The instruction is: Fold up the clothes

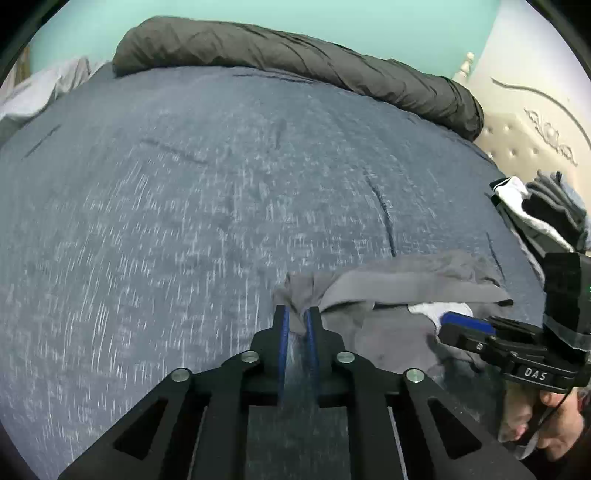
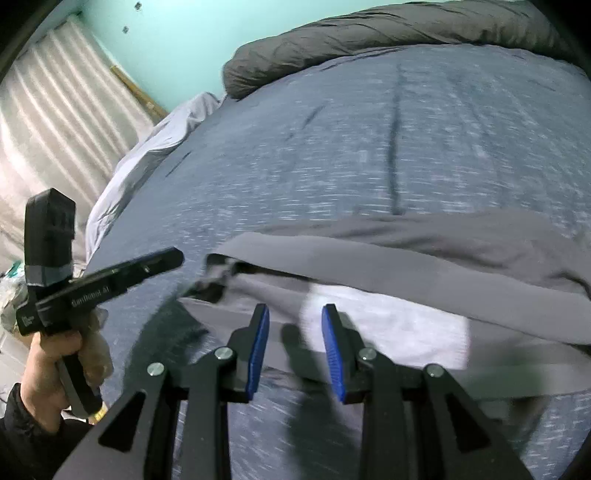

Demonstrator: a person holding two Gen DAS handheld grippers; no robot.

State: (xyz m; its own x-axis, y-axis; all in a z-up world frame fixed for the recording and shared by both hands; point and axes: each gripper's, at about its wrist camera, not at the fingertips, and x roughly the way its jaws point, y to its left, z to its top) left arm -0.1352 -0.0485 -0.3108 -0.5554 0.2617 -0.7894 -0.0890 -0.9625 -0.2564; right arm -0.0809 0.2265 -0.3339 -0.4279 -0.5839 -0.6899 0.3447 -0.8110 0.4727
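A grey garment [image 1: 413, 291] lies crumpled on the near part of the bed [image 1: 184, 206], on a blue-grey mottled cover, with a white patch [image 1: 439, 308] showing where its layers part. In the right wrist view the same garment [image 2: 424, 251] stretches across the frame just ahead of the jaws, its broad grey band folded over the white area [image 2: 388, 321].

The left gripper [image 1: 296, 321] has its blue-padded jaws nearly together, pinching a bunched corner of the garment between them; the cloth rises in a small peak at the pads. From the right wrist view that gripper [image 2: 173, 258] shows side on, held by a hand [image 2: 48, 362] in a dark sleeve, its tip at the garment's left edge, where the cloth is blurred.

The right gripper [image 2: 295, 332] has its jaws well apart and grips nothing; they hover over the garment's near edge, casting shadows on it. In the left wrist view it [image 1: 454, 325] reaches in from the right, its tip at the white patch, with a hand [image 1: 554, 417] on its handle.

A rolled dark duvet [image 1: 295, 55] lies along the far side of the bed. A pile of dark and white clothes [image 1: 539, 210] sits at the right edge, beside a cream padded headboard [image 1: 535, 122]. The wall [image 1: 332, 14] behind is pale green.
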